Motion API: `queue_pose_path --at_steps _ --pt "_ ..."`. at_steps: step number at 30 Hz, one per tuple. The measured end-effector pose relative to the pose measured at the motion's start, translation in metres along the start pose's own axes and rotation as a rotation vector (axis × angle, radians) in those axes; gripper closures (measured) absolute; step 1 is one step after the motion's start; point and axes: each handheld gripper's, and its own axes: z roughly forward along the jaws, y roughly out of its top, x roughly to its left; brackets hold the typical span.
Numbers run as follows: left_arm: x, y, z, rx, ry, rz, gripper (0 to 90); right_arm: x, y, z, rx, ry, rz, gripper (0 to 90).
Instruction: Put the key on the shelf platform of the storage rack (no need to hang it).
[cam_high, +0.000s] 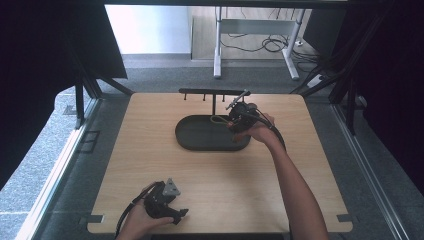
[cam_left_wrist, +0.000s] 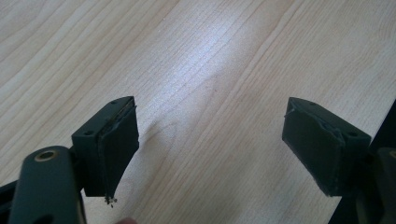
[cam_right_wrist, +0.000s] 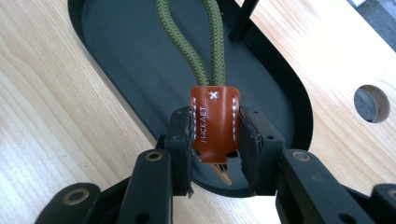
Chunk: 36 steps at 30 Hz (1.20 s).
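A key fob with a brown leather tab (cam_right_wrist: 214, 123) and an olive green cord loop (cam_right_wrist: 195, 42) is held over a dark oval tray (cam_right_wrist: 121, 60). My right gripper (cam_right_wrist: 215, 135) is shut on the leather tab, with the loop pointing away over the tray. From the high view, the right gripper (cam_high: 239, 114) sits above the tray's (cam_high: 200, 140) right end, below a black T-shaped hanger stand (cam_high: 214, 93) that rises from the tray. My left gripper (cam_left_wrist: 210, 144) is open over bare wood, and the high view shows this left gripper (cam_high: 172, 212) near the table's front edge.
The wooden table (cam_high: 150, 160) has a round hole (cam_right_wrist: 372, 103) near the tray. A desk frame (cam_high: 255, 30) and cables (cam_high: 272, 44) stand on the floor beyond the table. Dark curtains (cam_high: 45, 60) flank both sides.
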Motion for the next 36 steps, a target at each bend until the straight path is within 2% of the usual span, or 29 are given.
queue_pose_path --at_steps 5,14,27,28,31,33,34,36 --pt "0.000 0.000 0.000 0.001 0.001 0.000 19.2 0.000 -0.002 0.007 -0.002 -0.005 0.006 66.9" --pt "0.000 0.000 0.002 0.008 0.000 0.010 19.2 -0.003 -0.010 0.031 -0.015 -0.024 0.018 66.7" --pt "-0.001 0.000 0.004 0.009 -0.003 0.009 19.2 -0.002 -0.023 0.060 0.001 -0.017 0.046 64.3" --pt "-0.002 0.000 0.004 0.008 -0.004 0.006 19.2 -0.001 -0.024 0.063 0.000 -0.003 0.065 62.2" --pt "-0.002 0.001 0.004 0.008 -0.003 0.007 19.1 0.000 -0.024 0.063 0.003 -0.013 0.066 55.8" --pt "-0.002 0.001 0.004 0.008 -0.003 0.007 19.2 0.000 -0.024 0.063 0.000 -0.023 0.059 53.1" --pt "-0.002 0.001 0.004 0.011 -0.003 0.010 19.2 0.000 -0.024 0.061 -0.005 -0.036 0.066 48.4" --pt "-0.002 0.001 0.004 0.014 -0.003 0.013 19.2 -0.001 -0.024 0.058 -0.024 -0.050 0.085 46.0"
